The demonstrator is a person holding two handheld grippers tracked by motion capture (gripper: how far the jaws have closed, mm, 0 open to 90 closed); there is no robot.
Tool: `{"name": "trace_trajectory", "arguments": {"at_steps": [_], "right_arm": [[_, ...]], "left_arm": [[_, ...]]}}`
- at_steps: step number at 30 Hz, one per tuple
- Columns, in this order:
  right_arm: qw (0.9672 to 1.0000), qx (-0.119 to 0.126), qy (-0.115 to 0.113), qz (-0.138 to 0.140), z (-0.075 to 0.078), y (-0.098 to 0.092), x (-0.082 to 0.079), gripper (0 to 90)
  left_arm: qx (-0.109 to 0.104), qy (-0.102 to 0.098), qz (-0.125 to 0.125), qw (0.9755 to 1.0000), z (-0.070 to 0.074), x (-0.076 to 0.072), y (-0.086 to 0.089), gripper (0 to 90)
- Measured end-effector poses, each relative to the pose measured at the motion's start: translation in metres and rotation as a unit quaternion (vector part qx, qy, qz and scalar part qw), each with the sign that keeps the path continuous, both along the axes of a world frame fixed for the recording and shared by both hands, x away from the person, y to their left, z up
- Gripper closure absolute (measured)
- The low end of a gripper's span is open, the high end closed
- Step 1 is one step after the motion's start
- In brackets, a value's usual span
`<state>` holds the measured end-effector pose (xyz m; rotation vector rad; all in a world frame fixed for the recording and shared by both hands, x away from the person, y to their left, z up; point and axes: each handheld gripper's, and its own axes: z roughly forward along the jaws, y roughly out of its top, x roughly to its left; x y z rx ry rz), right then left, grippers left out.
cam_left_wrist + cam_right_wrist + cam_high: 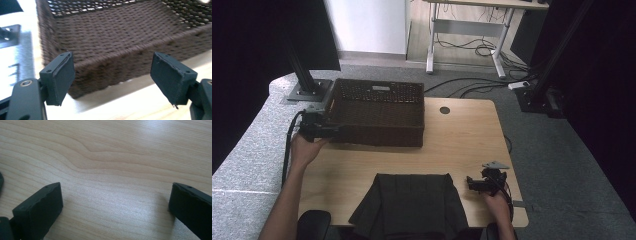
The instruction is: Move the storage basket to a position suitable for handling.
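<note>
A dark brown woven basket (377, 112) stands at the back left of the wooden table (462, 145). My left gripper (323, 126) is at its front left corner, held in a hand. In the left gripper view the jaws stand apart around open air (111, 60), with the basket's corner (120, 37) just beyond them and no pad touching it. A dark folded cloth (409, 205) lies at the table's front edge. My right gripper (473, 183) rests to the right of the cloth, open over bare wood (116, 187).
A round cable hole (444, 109) sits in the table behind the basket's right end. A black post on a metal base plate (307, 90) stands off the table's back left corner. Another post (537, 95) and floor cables (477, 85) lie beyond the far edge.
</note>
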<state>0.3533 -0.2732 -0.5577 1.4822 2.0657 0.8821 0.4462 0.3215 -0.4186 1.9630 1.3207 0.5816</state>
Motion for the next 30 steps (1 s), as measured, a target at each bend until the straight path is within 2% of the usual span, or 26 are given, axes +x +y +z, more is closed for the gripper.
{"name": "trace_trajectory", "arguments": {"at_steps": [7, 10, 13, 16, 25, 28, 29, 30], "right_arm": [[1.0, 0.0, 0.0, 0.001, 0.0, 0.0, 0.0, 0.0], [1.0, 0.0, 0.0, 0.002, 0.0, 0.001, 0.0, 0.0], [1.0, 0.0, 0.0, 0.002, 0.0, 0.001, 0.0, 0.0], [1.0, 0.0, 0.001, 0.003, 0.0, 0.001, 0.0, 0.0], [1.0, 0.0, 0.001, 0.004, 0.0, 0.001, 0.0, 0.0], [1.0, 0.0, 0.001, 0.005, 0.0, 0.001, 0.0, 0.0], [1.0, 0.0, 0.001, 0.005, 0.0, 0.001, 0.0, 0.0], [1.0, 0.0, 0.001, 0.005, 0.0, 0.001, 0.0, 0.0]], "left_arm": [[0.01, 0.0, 0.026, 0.9996, 0.003, 0.017, 0.009, 24.1], [0.021, -0.003, 0.044, 0.9988, 0.002, 0.025, 0.014, 29.3], [0.022, 0.0, 0.052, 0.9984, 0.001, 0.029, 0.018, 32.3], [0.032, 0.005, 0.067, 0.9972, -0.002, 0.036, 0.023, 34.7], [0.041, 0.019, 0.098, 0.9942, -0.016, 0.047, 0.034, 42.2], [0.027, 0.021, 0.105, 0.9939, -0.021, 0.048, 0.038, 46.6], [0.023, 0.02, 0.106, 0.9939, -0.022, 0.048, 0.039, 53.5], [0.005, 0.026, 0.094, 0.9953, -0.024, 0.048, 0.039, 59.9]]}}
